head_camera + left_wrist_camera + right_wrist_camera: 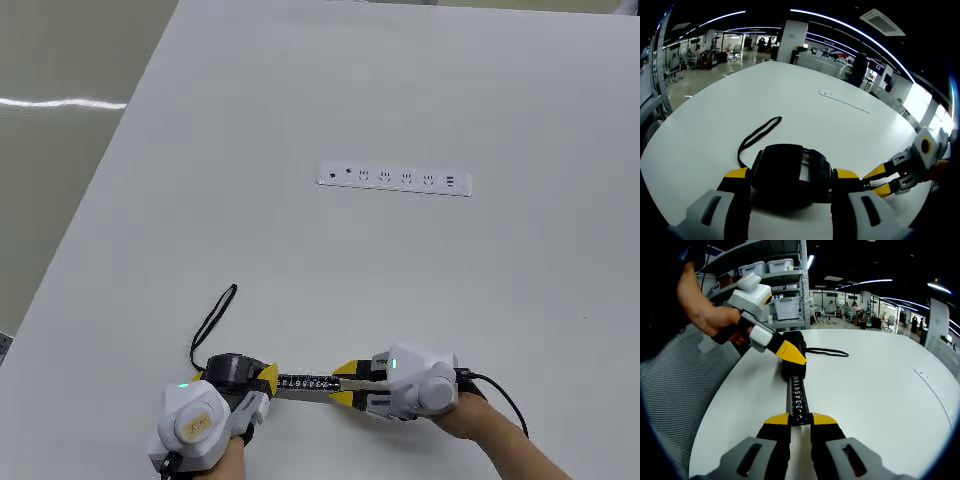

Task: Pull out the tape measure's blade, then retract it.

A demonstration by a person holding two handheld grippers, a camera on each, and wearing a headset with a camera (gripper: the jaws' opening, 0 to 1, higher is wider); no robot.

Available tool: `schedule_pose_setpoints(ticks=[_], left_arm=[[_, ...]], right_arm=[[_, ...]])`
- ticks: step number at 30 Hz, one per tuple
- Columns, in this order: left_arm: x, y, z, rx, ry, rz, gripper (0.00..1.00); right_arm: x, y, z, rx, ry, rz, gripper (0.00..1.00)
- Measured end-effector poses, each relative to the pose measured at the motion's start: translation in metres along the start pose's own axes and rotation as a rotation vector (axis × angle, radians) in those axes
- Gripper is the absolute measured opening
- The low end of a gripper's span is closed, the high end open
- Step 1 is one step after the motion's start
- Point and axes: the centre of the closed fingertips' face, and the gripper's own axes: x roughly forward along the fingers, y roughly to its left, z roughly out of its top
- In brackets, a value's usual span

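Left tool point(236, 382) is clamping boxy black plastic tape measure case point(228, 364) on white tabletop point(400, 280), near edge. Narrow numbered steel blade point(305, 383) is reaching rightward; right tool point(341, 384) is pinching its tip. Likely springy, slick: grip flat near end.

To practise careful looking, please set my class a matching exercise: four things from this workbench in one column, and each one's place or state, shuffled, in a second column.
Things
1. tape measure case
2. blade
3. strap
4. power strip

Places or states
A. lies alone toward the far side of the table
B. clamped in the left tongs
C. lies loose in a loop on the table
D. pulled out, its end gripped by the right tongs

Pairs: 1-B, 2-D, 3-C, 4-A
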Motion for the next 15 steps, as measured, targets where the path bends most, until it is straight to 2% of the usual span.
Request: schedule_pose_setpoints(ticks=[15], left_arm=[[-0.001, 0.0, 0.001, -0.02, 0.0, -0.009, 0.62]], right_arm=[[0.015, 0.002, 0.011, 0.0, -0.011, 0.007, 0.13]])
